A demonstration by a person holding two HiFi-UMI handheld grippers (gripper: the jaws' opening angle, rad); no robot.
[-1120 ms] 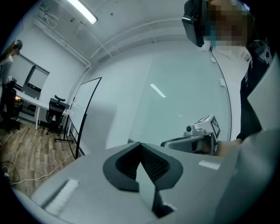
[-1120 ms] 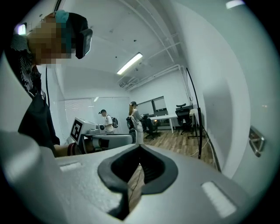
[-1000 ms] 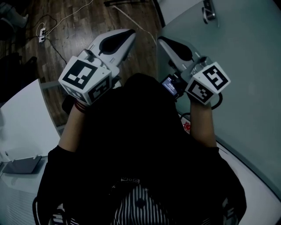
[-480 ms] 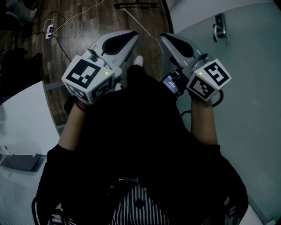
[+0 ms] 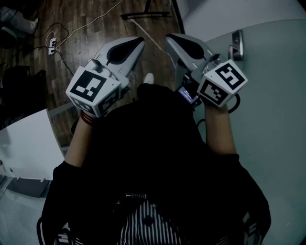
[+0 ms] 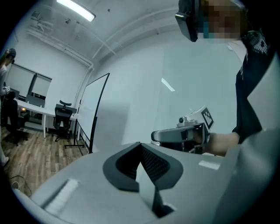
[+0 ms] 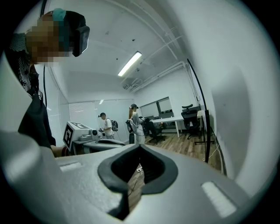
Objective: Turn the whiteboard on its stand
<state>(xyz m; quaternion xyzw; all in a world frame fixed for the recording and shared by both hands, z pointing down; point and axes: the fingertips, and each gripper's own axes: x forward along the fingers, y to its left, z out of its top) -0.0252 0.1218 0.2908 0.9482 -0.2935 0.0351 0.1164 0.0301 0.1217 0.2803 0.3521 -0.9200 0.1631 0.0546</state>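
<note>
The head view is showing dim and murky, the black top (image 5: 153, 153) swallowing detail. Ceiling strips (image 6: 77, 9) are lighting both gripper views softly; the fisheye is bending walls (image 6: 144, 74), blackening corners, and the near jaws are blurring slightly.

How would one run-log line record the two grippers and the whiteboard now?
left gripper: shut, empty | right gripper: shut, empty | white whiteboard in black frame: standing, not touched
</note>
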